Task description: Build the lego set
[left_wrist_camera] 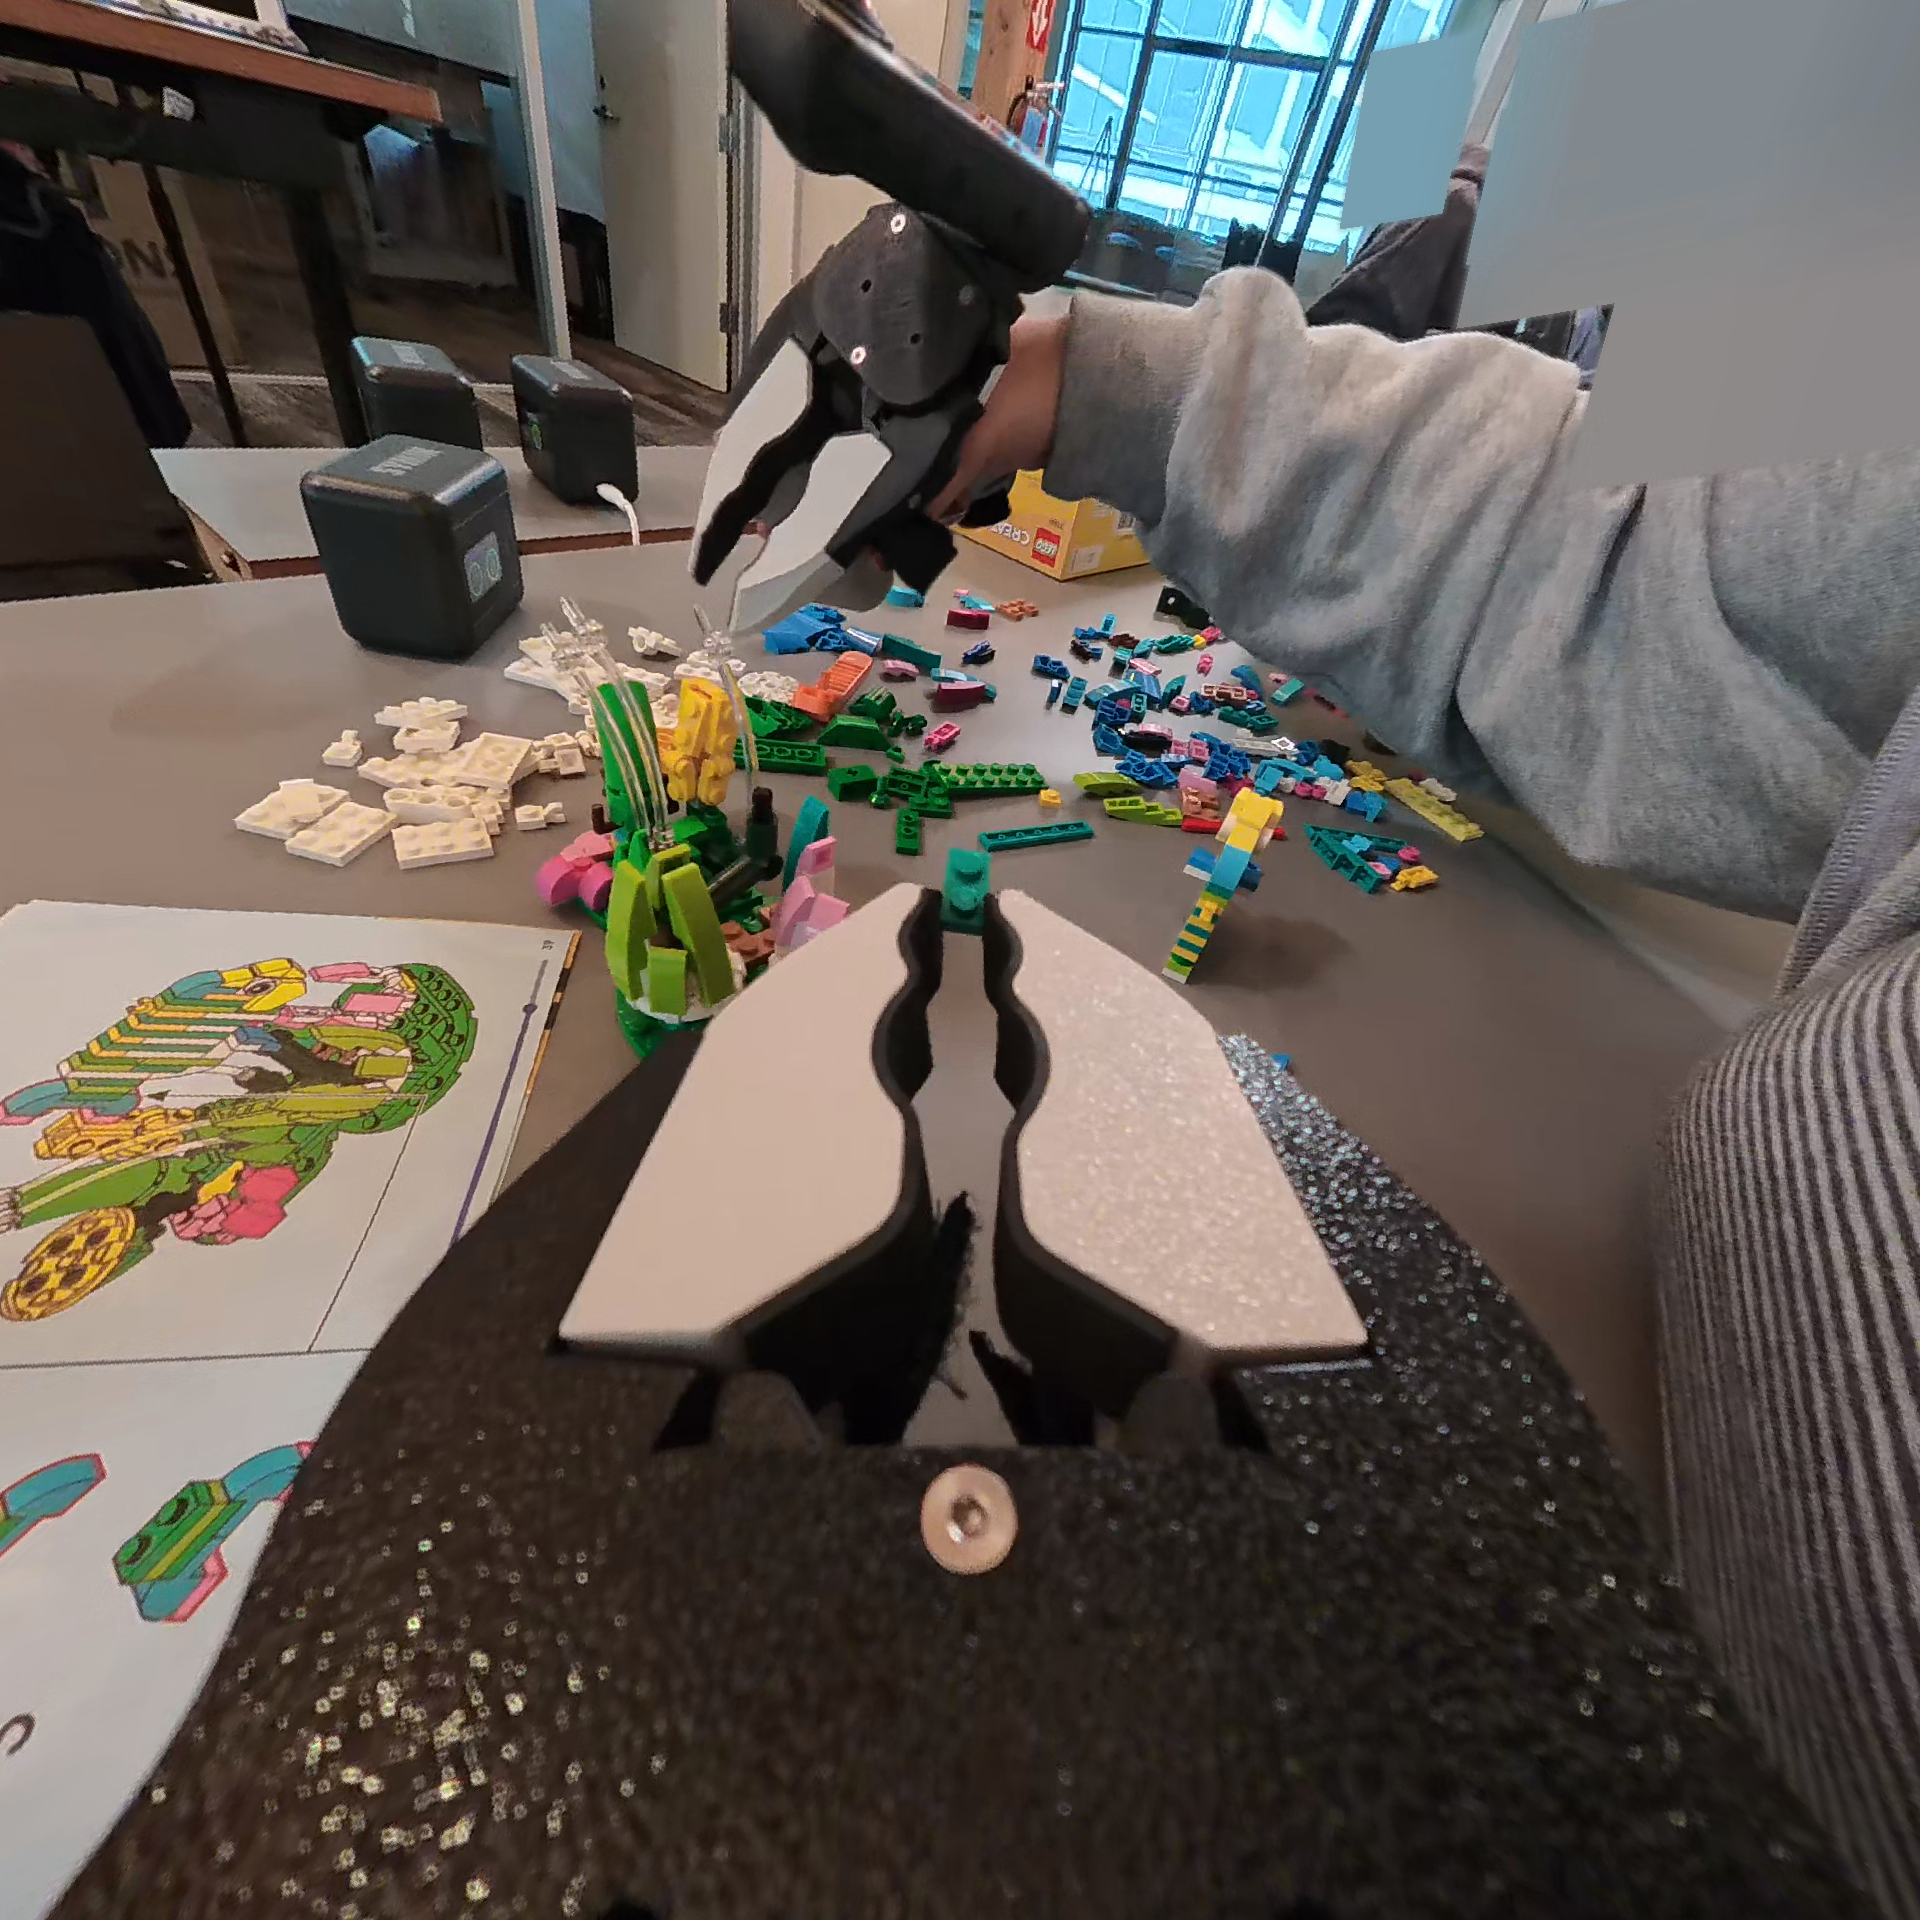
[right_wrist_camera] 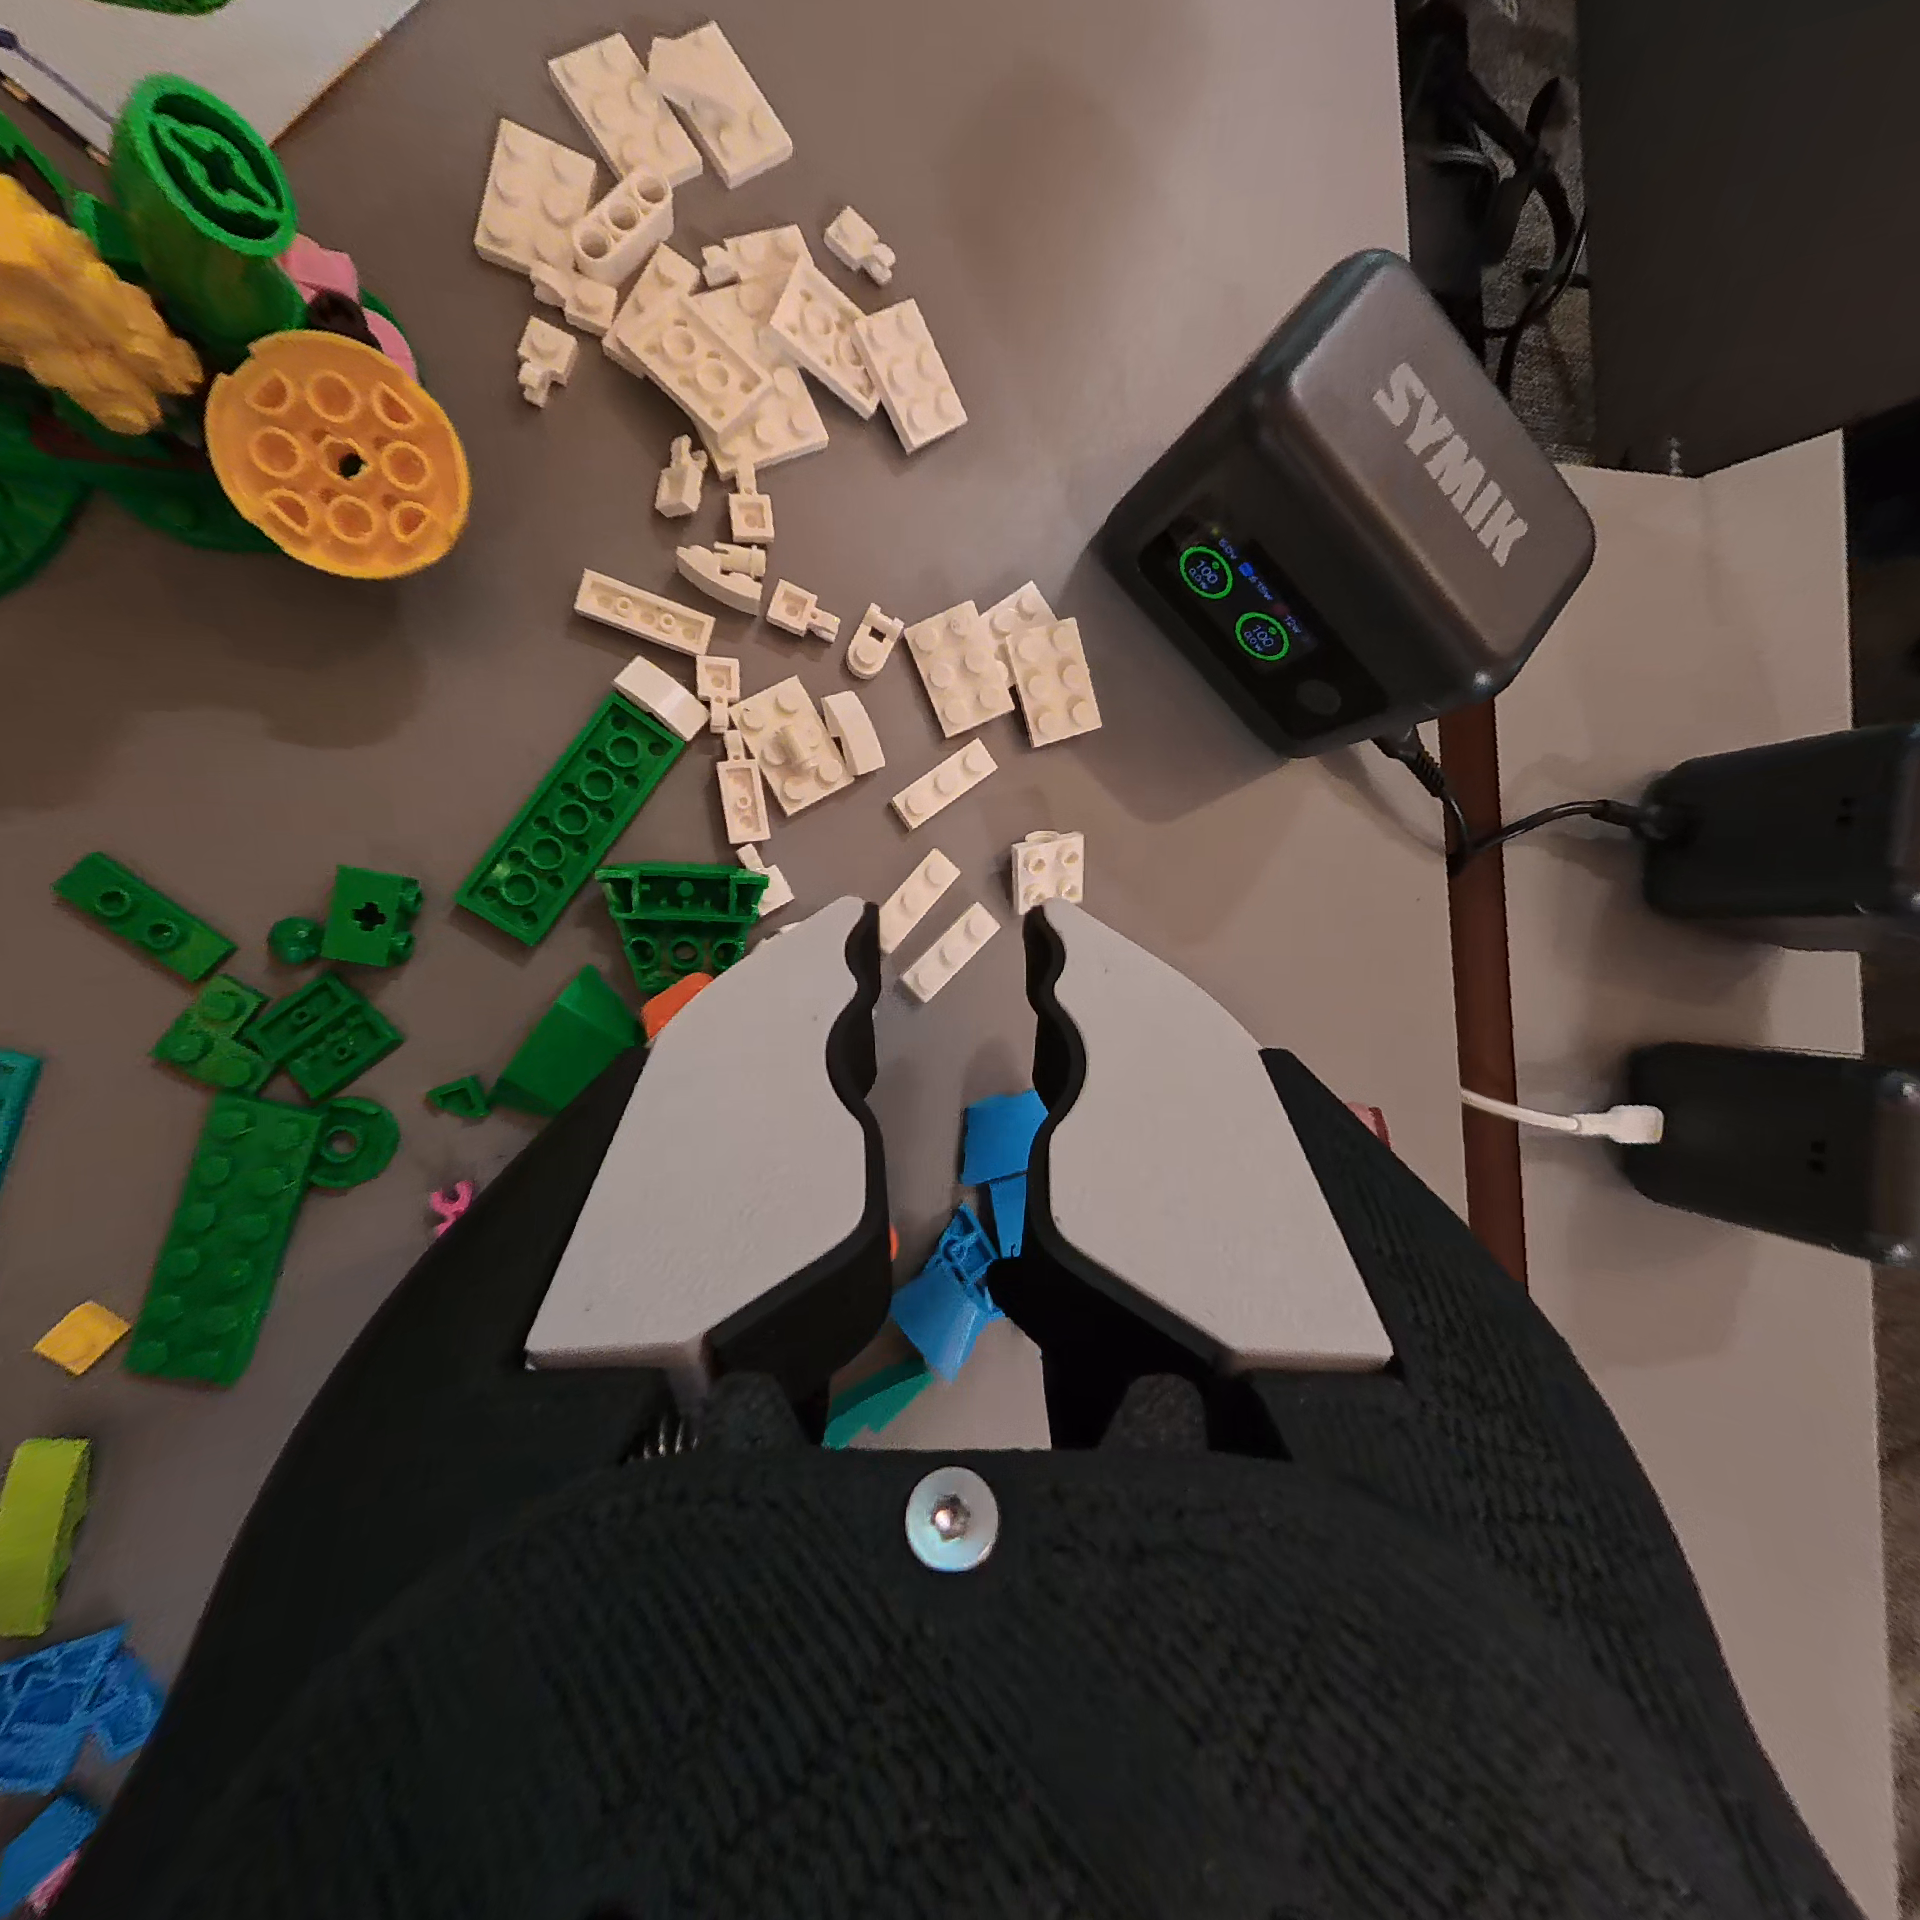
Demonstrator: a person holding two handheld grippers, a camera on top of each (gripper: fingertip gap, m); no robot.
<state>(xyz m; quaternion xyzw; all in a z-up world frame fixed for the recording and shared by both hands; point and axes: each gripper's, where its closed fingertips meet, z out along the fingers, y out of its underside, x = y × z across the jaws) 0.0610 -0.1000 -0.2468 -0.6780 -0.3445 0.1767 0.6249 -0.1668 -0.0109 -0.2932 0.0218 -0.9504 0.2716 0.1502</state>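
Observation:
My left gripper (left_wrist_camera: 961, 920) is shut on a small teal lego piece (left_wrist_camera: 962, 878) and holds it above the table, just right of the partly built green, yellow and pink model (left_wrist_camera: 675, 862). My right gripper (right_wrist_camera: 951, 920) is open and empty, pointing down over loose white plates (right_wrist_camera: 951, 951) at the edge of the white pile (right_wrist_camera: 707, 312). It also shows in the left wrist view (left_wrist_camera: 727, 592), above the far side of the model. The model's yellow round disc (right_wrist_camera: 338, 468) shows at the upper left of the right wrist view.
An open instruction booklet (left_wrist_camera: 260, 1122) lies at the left. Green pieces (right_wrist_camera: 571, 821), blue and teal pieces (left_wrist_camera: 1195, 717) and a small yellow-blue build (left_wrist_camera: 1226, 873) lie scattered. A dark box-shaped device (right_wrist_camera: 1351, 499) stands near the table edge (right_wrist_camera: 1475, 935). A yellow box (left_wrist_camera: 1070, 540) sits at the back. Across from one pair of fingers to the other is roughly 25 cm.

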